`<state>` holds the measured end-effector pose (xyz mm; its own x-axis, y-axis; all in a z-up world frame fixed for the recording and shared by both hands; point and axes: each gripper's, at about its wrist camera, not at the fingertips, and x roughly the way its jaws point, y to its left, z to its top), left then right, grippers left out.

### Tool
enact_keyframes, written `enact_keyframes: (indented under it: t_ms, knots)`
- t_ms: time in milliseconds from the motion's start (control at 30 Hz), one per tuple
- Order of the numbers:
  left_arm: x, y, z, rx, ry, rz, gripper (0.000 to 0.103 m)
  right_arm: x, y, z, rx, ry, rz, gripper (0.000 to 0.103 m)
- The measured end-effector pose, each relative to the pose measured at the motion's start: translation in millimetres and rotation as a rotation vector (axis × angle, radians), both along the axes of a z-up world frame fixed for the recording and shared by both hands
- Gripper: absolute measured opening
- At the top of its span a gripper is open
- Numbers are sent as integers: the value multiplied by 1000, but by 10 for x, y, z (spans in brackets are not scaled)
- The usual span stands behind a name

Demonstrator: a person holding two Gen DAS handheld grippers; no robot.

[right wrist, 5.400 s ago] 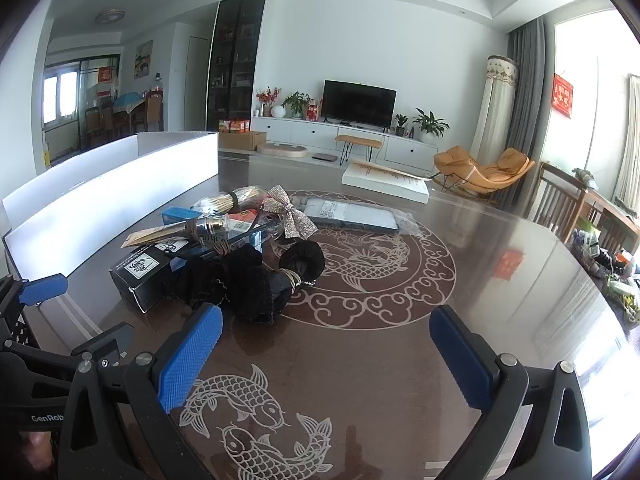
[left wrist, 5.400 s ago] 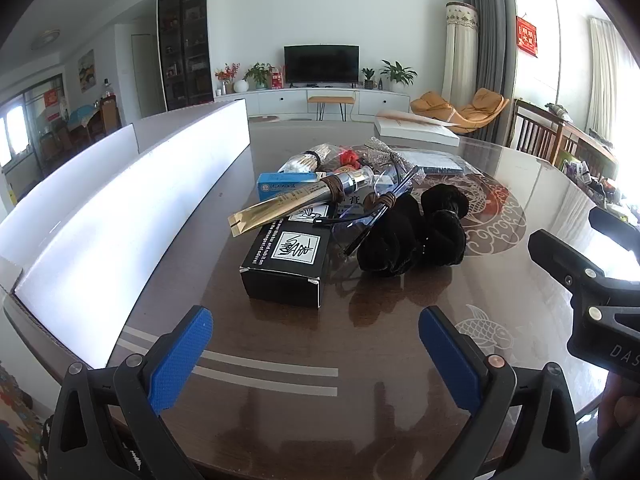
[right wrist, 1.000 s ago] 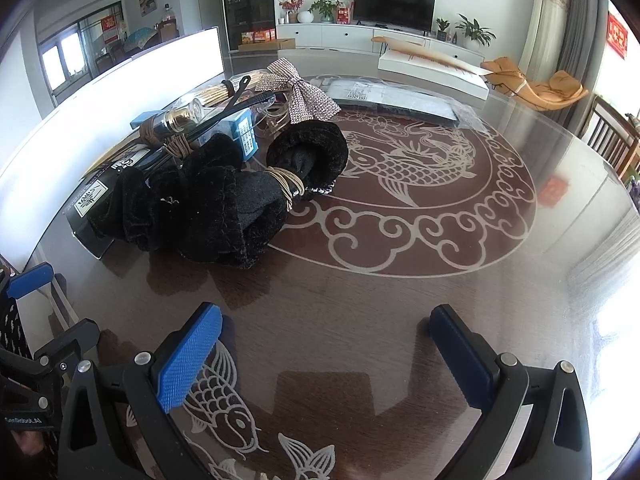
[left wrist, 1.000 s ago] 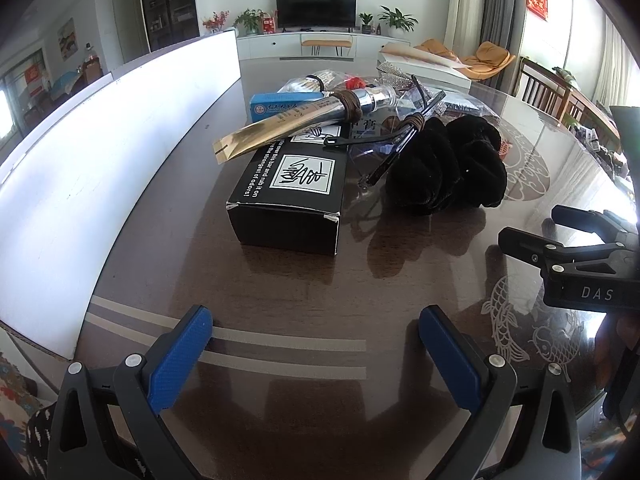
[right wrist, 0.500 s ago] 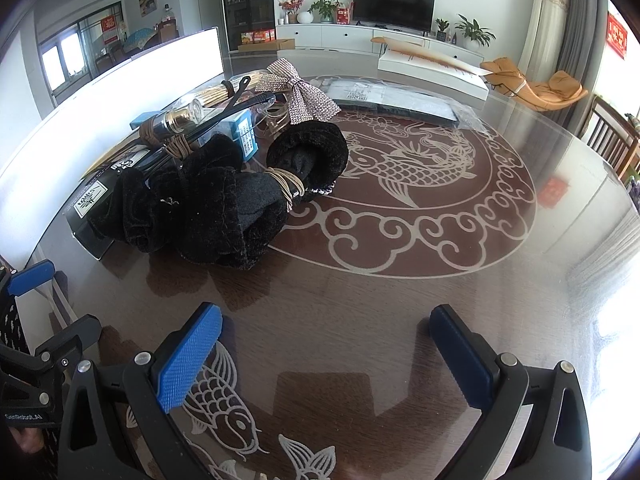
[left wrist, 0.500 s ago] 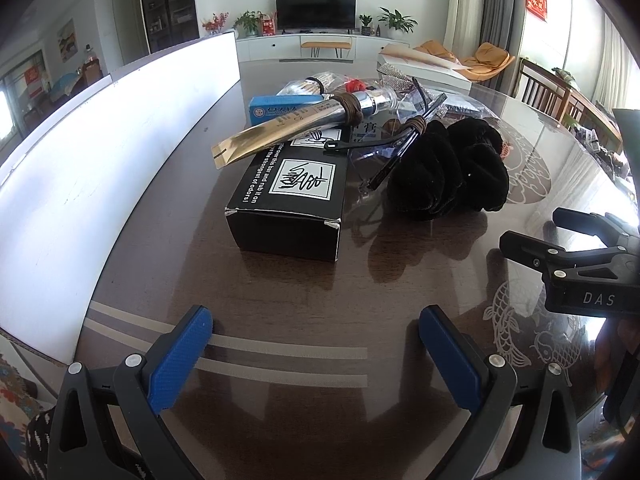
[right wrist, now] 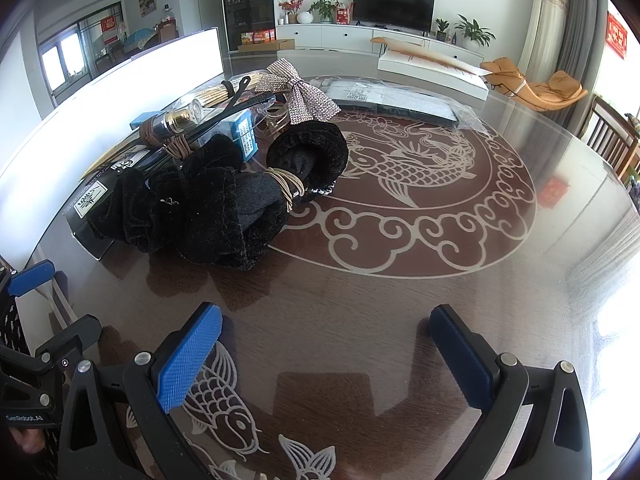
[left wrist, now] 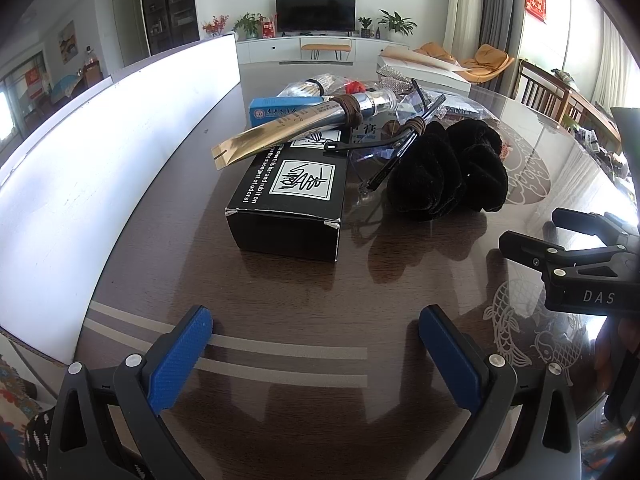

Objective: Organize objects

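Glossy brown table [left wrist: 280, 300] with carp inlay fills both views, living room behind. Left gripper [left wrist: 314, 354] and right gripper [right wrist: 324, 354] hover low over bare tabletop, jaws spread wide, nothing between them. Ahead lies the pile: black box [left wrist: 290, 200] nearest the left gripper, gold tube [left wrist: 288, 130] across its top, black velvet bundle [right wrist: 216, 208] just beside it; the clear item under the cords is possibly glasses.
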<state>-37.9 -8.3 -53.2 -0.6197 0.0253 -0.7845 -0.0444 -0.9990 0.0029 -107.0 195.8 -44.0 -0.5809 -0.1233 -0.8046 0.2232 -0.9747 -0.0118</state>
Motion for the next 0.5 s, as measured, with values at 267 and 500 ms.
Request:
enact_keyframes:
  t_ms: [267, 500]
  knots:
    - [5, 5, -8, 0, 0, 0, 103, 0, -3, -1, 0, 0, 0, 103]
    - [2, 6, -10, 0, 1, 0, 103, 0, -2, -3, -1, 1, 0, 103]
